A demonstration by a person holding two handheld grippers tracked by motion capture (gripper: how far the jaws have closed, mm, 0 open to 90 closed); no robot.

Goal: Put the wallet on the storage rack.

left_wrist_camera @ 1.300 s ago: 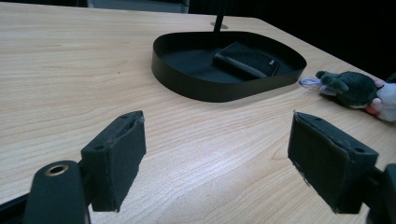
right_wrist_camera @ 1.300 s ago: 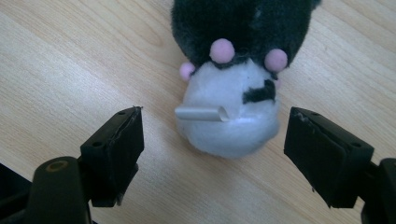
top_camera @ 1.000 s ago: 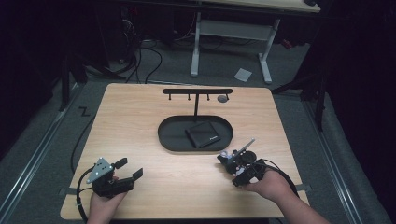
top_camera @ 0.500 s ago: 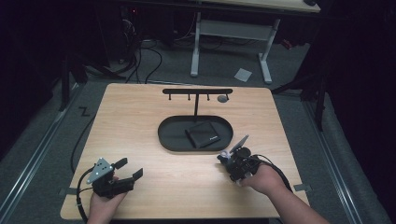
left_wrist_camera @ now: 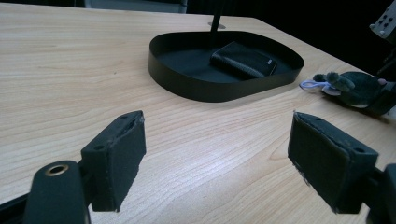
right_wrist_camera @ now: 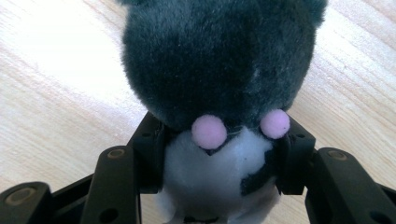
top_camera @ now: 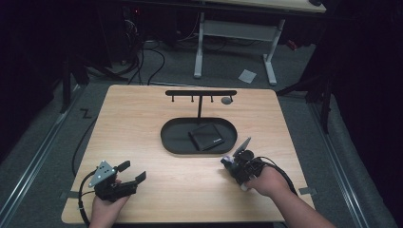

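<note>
One plush toy (right_wrist_camera: 219,70), one wallet (top_camera: 206,137)

**A lit table in a dark room**

A light wooden table (top_camera: 142,123) with rounded corners stands under a pool of light, while the room around it lies in deep shadow. It rests on grey carpet (top_camera: 43,142), which is lit only close to the tabletop. Black cables (top_camera: 157,59) trail in loops over the floor behind the table. Farther back stands a second desk with a white metal frame (top_camera: 237,31) and two legs ending in flat feet. A small pale scrap of paper (top_camera: 247,76) lies on the carpet between those legs. Dark furniture legs (top_camera: 66,80) show dimly at the left.
</note>
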